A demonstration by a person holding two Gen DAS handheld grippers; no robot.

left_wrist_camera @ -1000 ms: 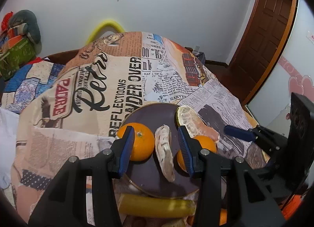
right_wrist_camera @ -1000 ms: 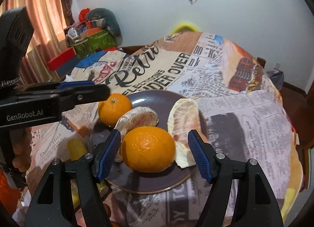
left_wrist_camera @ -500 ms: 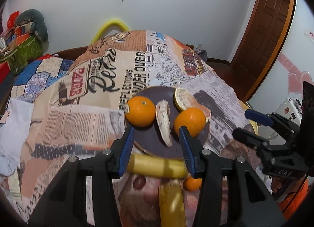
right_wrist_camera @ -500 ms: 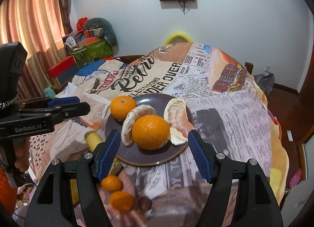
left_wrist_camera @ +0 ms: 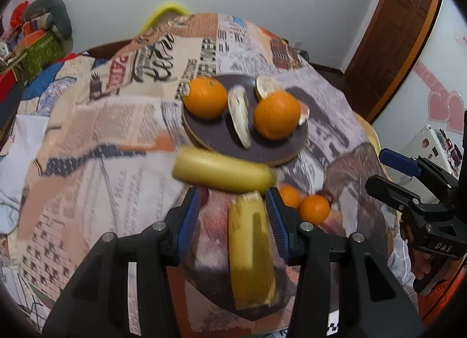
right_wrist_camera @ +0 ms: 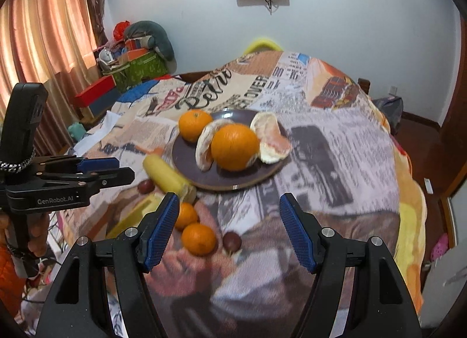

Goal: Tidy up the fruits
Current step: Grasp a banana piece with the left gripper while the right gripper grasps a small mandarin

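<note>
A dark plate [left_wrist_camera: 213, 136] [right_wrist_camera: 186, 159] on the newspaper-print bedspread carries two oranges [left_wrist_camera: 205, 97] [right_wrist_camera: 235, 146] and two peeled citrus pieces [left_wrist_camera: 239, 117] [right_wrist_camera: 273, 139]. In front of it one banana [left_wrist_camera: 221, 173] [right_wrist_camera: 169, 176] lies crosswise. A second banana [left_wrist_camera: 251, 253] lies lengthwise on the cloth, between and beneath the fingers of my left gripper [left_wrist_camera: 232, 195], whose pads do not press it. Two small tangerines [left_wrist_camera: 313, 208] [right_wrist_camera: 198, 238] and dark grapes [right_wrist_camera: 232, 240] rest on the spread. My right gripper [right_wrist_camera: 229, 200] is open and holds nothing, hovering near the tangerines.
The bedspread slopes off to the right, toward a wooden door [left_wrist_camera: 391, 34]. Boxes and bags [right_wrist_camera: 131, 63] pile up by the curtain at the left. In each wrist view the other gripper shows at the side [left_wrist_camera: 408, 180] [right_wrist_camera: 111, 168], with a hand on its handle.
Both grippers have drawn back from the plate toward the near edge of the bed. The bananas, tangerines and grapes have come into view in front of the plate.
</note>
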